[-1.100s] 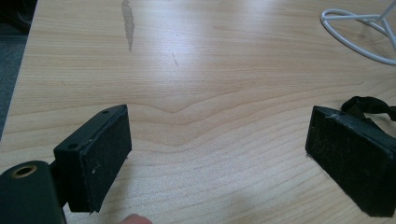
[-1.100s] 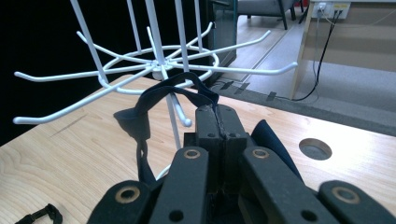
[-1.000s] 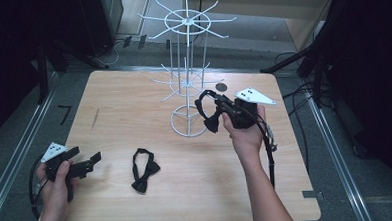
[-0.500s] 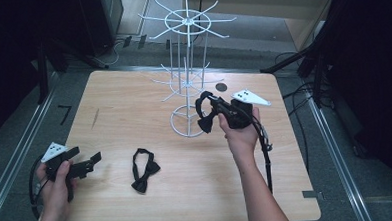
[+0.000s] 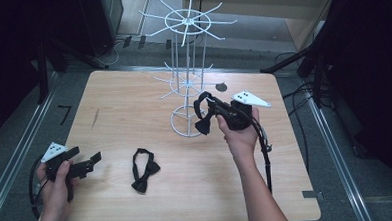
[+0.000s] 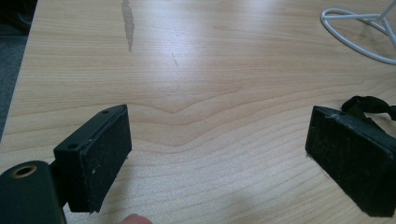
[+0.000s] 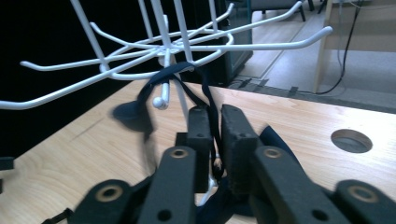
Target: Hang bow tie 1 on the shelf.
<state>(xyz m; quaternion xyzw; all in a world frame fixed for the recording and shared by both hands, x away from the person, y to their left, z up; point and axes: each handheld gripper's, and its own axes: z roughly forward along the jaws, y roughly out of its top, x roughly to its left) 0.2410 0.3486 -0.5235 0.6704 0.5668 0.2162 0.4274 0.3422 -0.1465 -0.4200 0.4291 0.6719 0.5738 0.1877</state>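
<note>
A white wire rack (image 5: 187,81) stands at the table's middle back. A black bow tie (image 5: 203,122) hangs beside its base, its strap (image 7: 161,77) looped over a ball-tipped hook of the lower ring (image 7: 163,46). My right gripper (image 5: 215,109) is level with that hook. Its jaws (image 7: 215,126) have just been opening; a narrow gap shows and the strap runs loose through it. A second bow tie (image 5: 144,170) lies flat at the front centre. My left gripper (image 5: 84,155) rests open on the table left of it, with bare wood between its pads (image 6: 219,158).
A round hole (image 5: 221,87) is cut in the tabletop behind the right hand. A dark scratch (image 5: 94,117) marks the wood at left. The rack's base ring (image 6: 355,32) lies ahead of the left gripper. Cables and metal rails run on the floor around the table.
The right hand has shifted a little by the rack, and its jaws have parted slightly around the strap. The left hand and the bow tie on the table have stayed put.
</note>
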